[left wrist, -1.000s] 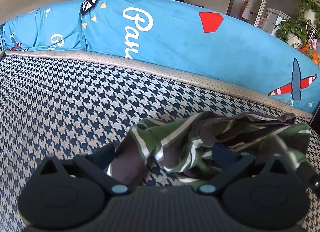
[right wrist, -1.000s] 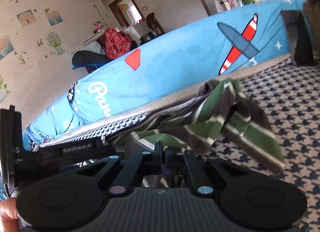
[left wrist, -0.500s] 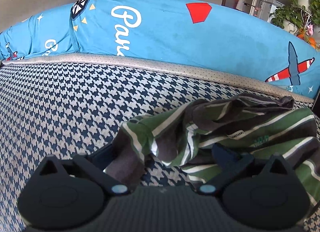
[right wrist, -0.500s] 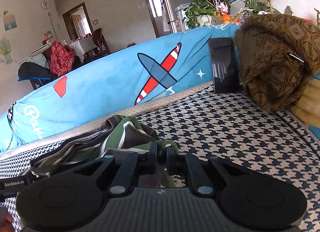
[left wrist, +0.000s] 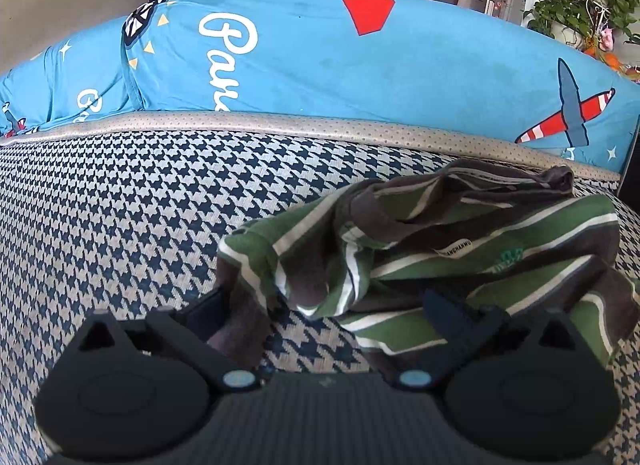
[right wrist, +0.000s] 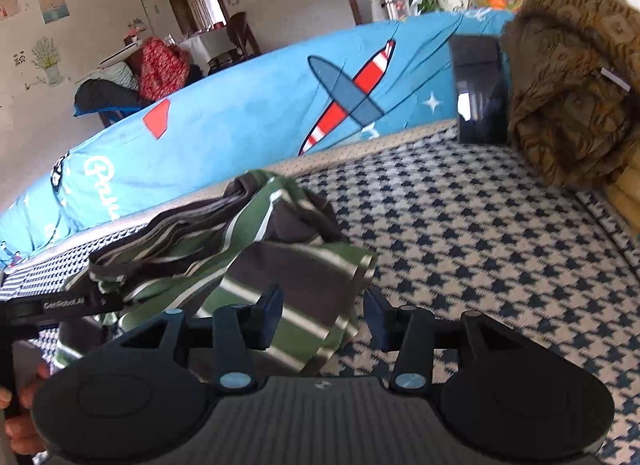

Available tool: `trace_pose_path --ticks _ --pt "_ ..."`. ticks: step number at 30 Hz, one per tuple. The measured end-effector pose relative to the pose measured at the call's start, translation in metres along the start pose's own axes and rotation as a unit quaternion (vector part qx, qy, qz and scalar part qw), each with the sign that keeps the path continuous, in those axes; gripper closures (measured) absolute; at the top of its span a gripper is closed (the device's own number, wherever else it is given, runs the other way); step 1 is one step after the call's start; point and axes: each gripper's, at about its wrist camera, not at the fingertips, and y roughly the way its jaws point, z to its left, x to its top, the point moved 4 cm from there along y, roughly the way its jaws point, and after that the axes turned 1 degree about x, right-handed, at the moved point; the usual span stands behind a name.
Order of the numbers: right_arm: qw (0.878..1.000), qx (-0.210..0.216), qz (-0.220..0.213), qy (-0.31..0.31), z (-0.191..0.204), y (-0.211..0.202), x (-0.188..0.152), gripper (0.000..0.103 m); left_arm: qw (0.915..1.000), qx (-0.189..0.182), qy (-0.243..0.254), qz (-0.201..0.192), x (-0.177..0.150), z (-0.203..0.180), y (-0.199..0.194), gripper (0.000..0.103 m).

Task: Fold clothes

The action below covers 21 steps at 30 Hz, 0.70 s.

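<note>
A green, brown and white striped shirt (left wrist: 480, 241) lies crumpled on the houndstooth seat (left wrist: 120, 225). My left gripper (left wrist: 326, 309) stands open and wide over its near edge; a brown fold rests beside the left finger (left wrist: 208, 313), and the pads do not press on it. In the right wrist view the shirt (right wrist: 248, 249) spreads from the left to the middle. My right gripper (right wrist: 323, 307) is opening, and a striped corner of the shirt lies loose between its fingers. The left gripper's body (right wrist: 64, 303) and a hand show at the left edge.
A blue bolster (left wrist: 360, 77) with plane and letter prints runs along the seat's far edge. At the right end stand a black slab (right wrist: 478, 89) and a brown patterned bundle (right wrist: 568, 81). Bare houndstooth seat (right wrist: 500, 245) lies right of the shirt.
The right gripper, shut on the shirt before, has parted its fingers and let the cloth drop. It swung right along the seat. The shirt settled flatter; the left gripper shifted slightly.
</note>
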Motion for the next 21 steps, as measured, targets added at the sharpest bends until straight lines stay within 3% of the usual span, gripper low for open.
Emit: trace_pose_path --ticks 3,7,11,12,13,15,21 --pt "0.999 0.021 0.041 0.004 0.003 0.012 -0.017 0.046 1.0 0.001 0.003 0.002 -0.001 -0.001 0.001 0.0" --pt "0.996 0.028 0.083 -0.012 0.014 0.028 -0.035 0.045 1.0 0.001 0.004 0.004 -0.001 -0.001 0.002 0.0" --pt "0.996 0.024 0.078 -0.03 0.023 0.034 -0.041 0.045 1.0 -0.004 -0.001 0.008 0.0 0.0 0.002 0.0" --pt "0.997 0.022 0.073 -0.034 0.025 0.036 -0.042 0.049 0.9999 -0.005 -0.002 0.009 0.0 0.001 0.002 0.0" --pt "0.997 0.021 0.069 -0.033 0.025 0.036 -0.042 0.07 0.9999 -0.006 -0.003 0.01 0.0 0.001 0.002 0.0" --pt "0.997 0.021 0.072 -0.031 0.026 0.039 -0.041 0.095 0.9999 -0.007 -0.006 0.011 0.001 0.002 0.003 0.0" --pt "0.999 -0.014 0.029 -0.026 0.018 0.015 -0.025 0.097 0.9999 -0.002 -0.011 0.011 0.0 0.006 0.001 0.0"
